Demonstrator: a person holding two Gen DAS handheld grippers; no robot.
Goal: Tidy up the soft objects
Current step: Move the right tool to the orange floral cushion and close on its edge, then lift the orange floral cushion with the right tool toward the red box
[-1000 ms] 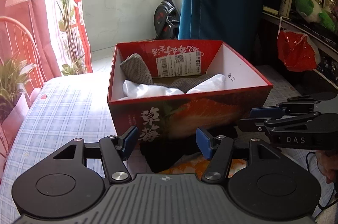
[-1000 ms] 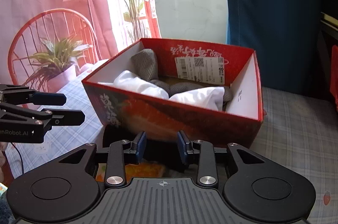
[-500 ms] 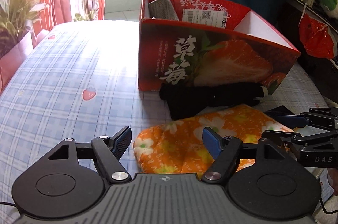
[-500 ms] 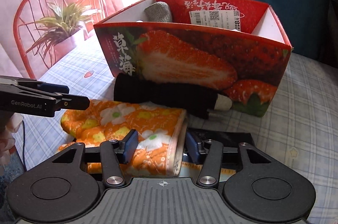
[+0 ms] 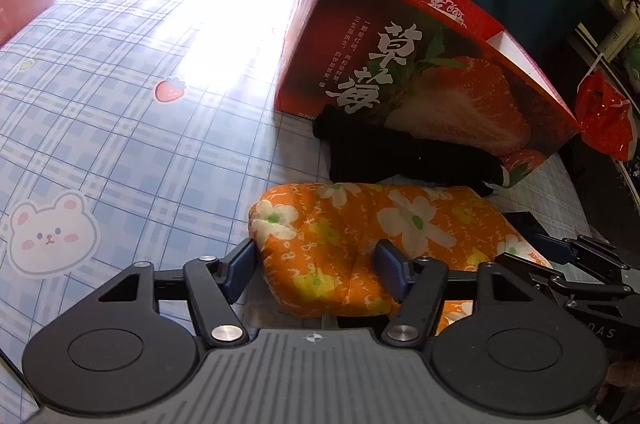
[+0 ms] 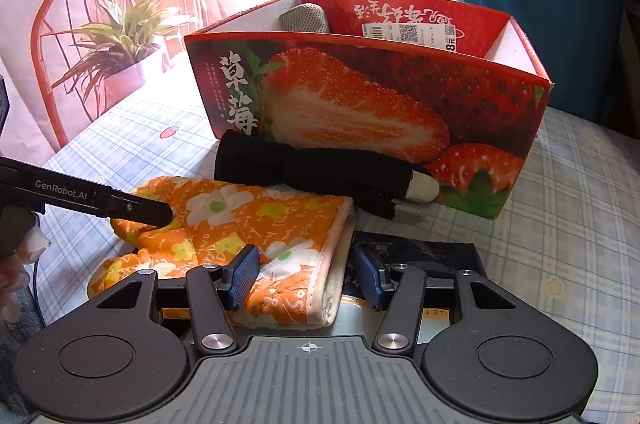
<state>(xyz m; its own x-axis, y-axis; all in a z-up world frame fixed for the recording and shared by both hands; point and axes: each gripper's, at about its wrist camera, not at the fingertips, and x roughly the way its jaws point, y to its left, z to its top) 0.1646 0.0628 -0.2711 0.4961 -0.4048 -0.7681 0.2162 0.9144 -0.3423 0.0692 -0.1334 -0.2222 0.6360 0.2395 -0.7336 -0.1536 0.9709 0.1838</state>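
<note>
Left gripper (image 5: 316,266) closing, jaws either side of the padded orange flower-print oven mitt's (image 5: 372,236) rounded end; right gripper (image 6: 306,274), jaws apart, straddles its cuff. Pinch deep, lift level, clear the red strawberry-print cardboard box (image 6: 380,104) rim beyond.

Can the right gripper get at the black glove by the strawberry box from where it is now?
Probably not directly: the right gripper straddles the cuff of the orange floral oven mitt, which lies between it and the black glove.
</note>
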